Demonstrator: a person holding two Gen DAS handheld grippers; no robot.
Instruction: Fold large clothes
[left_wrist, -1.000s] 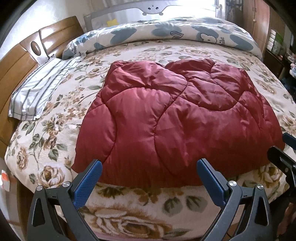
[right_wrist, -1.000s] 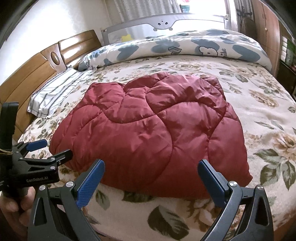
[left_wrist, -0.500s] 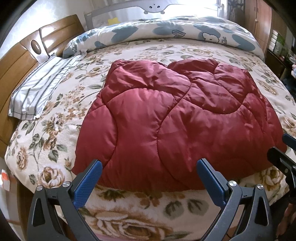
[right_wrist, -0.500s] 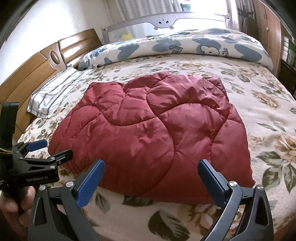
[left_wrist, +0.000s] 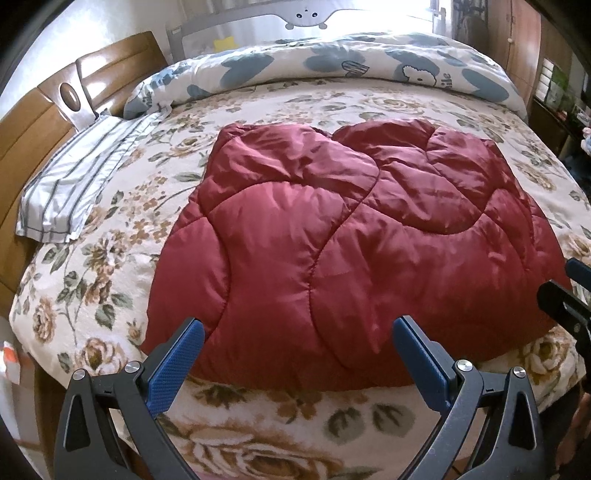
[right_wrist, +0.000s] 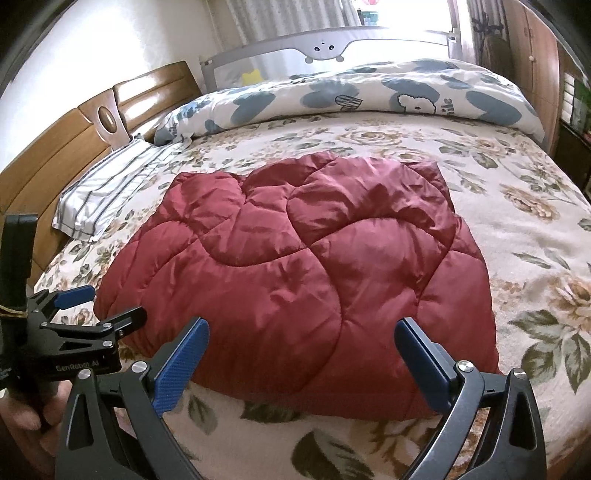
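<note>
I see the red quilted garment (left_wrist: 347, 251) folded on the bed (left_wrist: 110, 236), its near hem just ahead of my left tongs (left_wrist: 295, 350) and right tongs (right_wrist: 299, 350), both gaping wide and empty, held level.

Glossy quilted red garment (left_wrist: 351, 251) on fleecy floral blanket (left_wrist: 122, 236).

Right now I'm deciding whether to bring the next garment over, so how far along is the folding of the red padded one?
Mostly done, it seems: the red quilted garment lies as a compact bundle on the floral bedspread, no sleeves sticking out. Nothing is in hand: the left gripper and right gripper both hang open near its front edge, not touching. Left, at most, one more fold or tidying.
</note>
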